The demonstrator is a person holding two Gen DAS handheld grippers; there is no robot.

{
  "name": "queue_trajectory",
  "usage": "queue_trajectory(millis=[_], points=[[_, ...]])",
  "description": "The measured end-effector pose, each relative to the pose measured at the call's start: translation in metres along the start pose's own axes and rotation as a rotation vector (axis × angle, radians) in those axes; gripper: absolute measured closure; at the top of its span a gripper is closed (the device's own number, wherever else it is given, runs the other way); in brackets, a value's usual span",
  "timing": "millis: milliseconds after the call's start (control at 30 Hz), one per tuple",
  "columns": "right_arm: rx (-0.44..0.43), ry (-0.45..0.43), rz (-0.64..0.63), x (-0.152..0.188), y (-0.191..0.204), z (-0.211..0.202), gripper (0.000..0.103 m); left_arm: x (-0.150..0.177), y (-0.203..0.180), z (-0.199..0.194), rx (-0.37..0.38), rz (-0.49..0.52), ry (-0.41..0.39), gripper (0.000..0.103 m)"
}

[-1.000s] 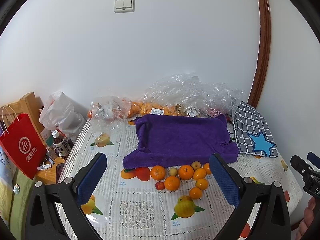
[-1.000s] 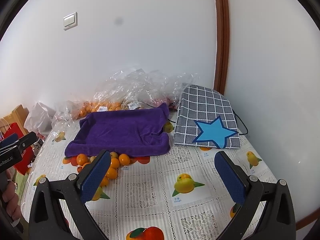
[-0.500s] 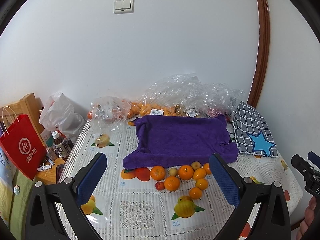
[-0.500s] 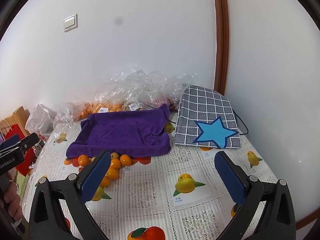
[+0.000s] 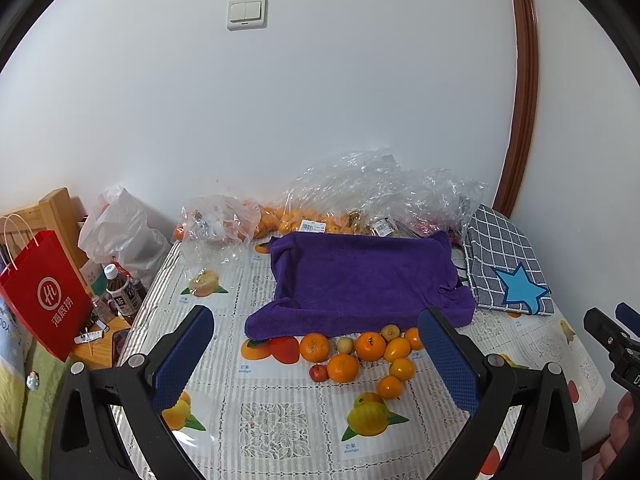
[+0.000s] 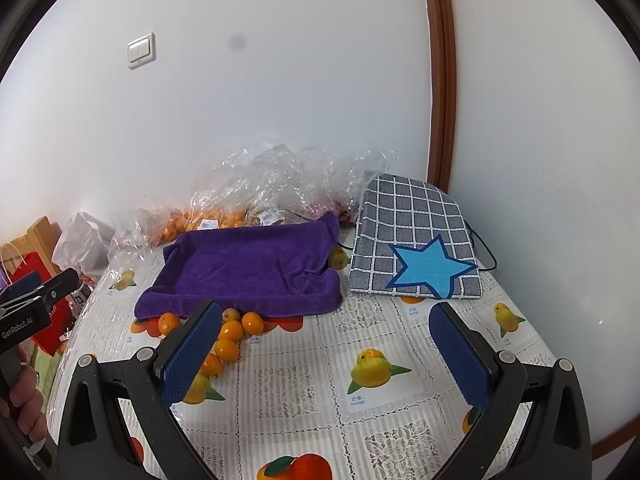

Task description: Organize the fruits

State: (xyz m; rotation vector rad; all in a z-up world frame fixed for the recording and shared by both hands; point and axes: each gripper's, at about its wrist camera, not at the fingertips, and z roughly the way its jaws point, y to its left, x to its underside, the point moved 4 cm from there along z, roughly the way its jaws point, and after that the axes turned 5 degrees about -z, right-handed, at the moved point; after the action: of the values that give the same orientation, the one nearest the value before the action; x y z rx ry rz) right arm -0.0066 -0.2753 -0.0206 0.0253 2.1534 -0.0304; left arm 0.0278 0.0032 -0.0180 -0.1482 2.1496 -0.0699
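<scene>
- purple towel: thick matt terry cloth
- table cover: glossy, lace-patterned plastic sheet
- bags at the wall: clear crinkled plastic
- checked cushion: matt woven cloth
- oranges: shiny, dimpled peel
- left hand-held gripper: matt black plastic, textured blue pads

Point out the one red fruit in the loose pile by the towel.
The small red fruit at the pile's left front edge, touching a big orange; all others are orange or yellowish.

right gripper open, empty | oranges beside purple towel, possibly touching
</scene>
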Motion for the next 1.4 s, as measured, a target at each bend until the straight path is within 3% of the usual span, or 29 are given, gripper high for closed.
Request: queue_trajectory(millis=[1000,1400], points=[[-0.005,-0.025,-0.024,-0.002,0.004,-0.007,0.001,-0.001,-0.006,-0.003,0.014,0.005,-0.006,0.000],[-0.001,-0.006,-0.019,0.003,0.004,0.008,0.001,0.009,0.003,0.016,-0.001,-0.014,0.014,0.000]])
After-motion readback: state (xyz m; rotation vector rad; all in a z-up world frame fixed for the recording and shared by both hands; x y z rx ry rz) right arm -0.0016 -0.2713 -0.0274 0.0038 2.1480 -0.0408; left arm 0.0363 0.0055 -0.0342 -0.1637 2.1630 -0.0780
